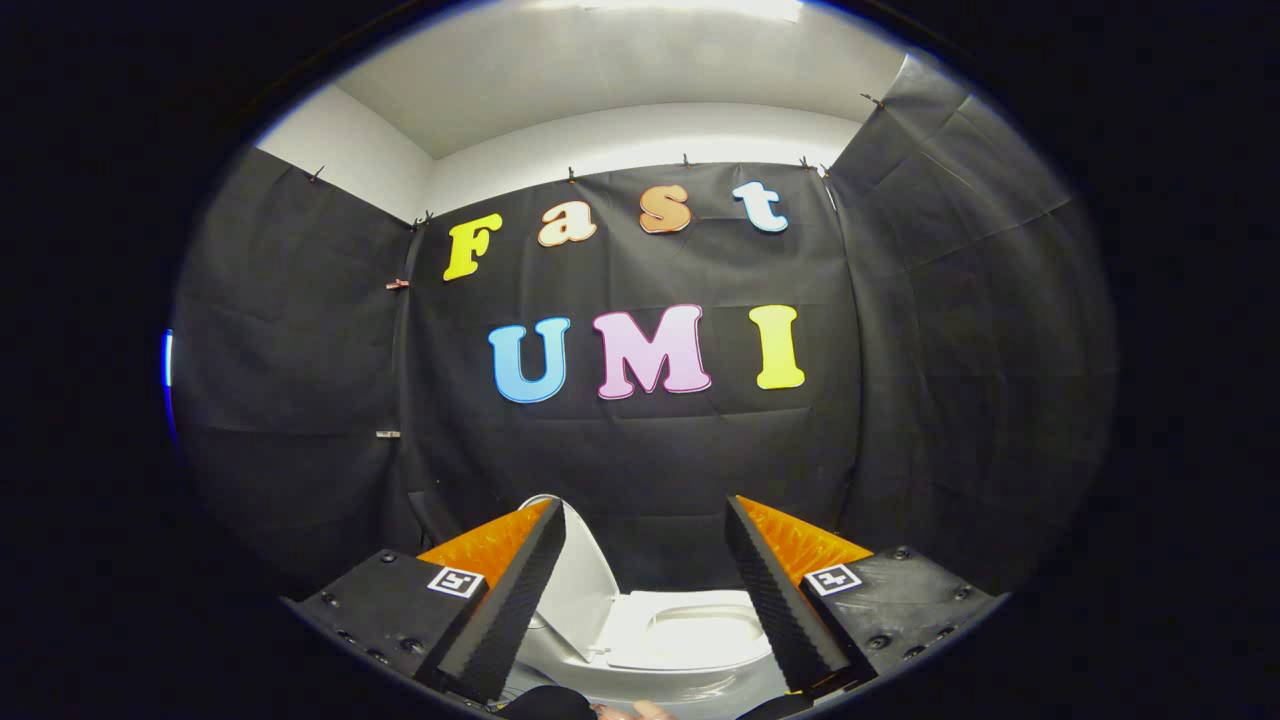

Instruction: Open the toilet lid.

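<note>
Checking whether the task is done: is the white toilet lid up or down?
Up: the white toilet lid stands raised beside the exposed seat, between the gripper's open fingers.

toilet lid (580, 590): smooth, glossy hard shell, plastic by the look; stands raised, between the fingers low in the frame
toilet seat (700, 632): same smooth, shiny finish with soft highlights on the ring
gripper (640, 590): fingers spread apart, pressing on nothing; inner faces (515, 600) ribbed, matt, rubbery-looking
gripper body (385, 605): matt, faintly grainy plastic set with small screws; paper-like square tag on each side
booth wall (940, 400): matt cloth, creased and wrinkled, clipped along the top
upper wall (640, 135): smooth, matt painted surface, top of the frame
</note>
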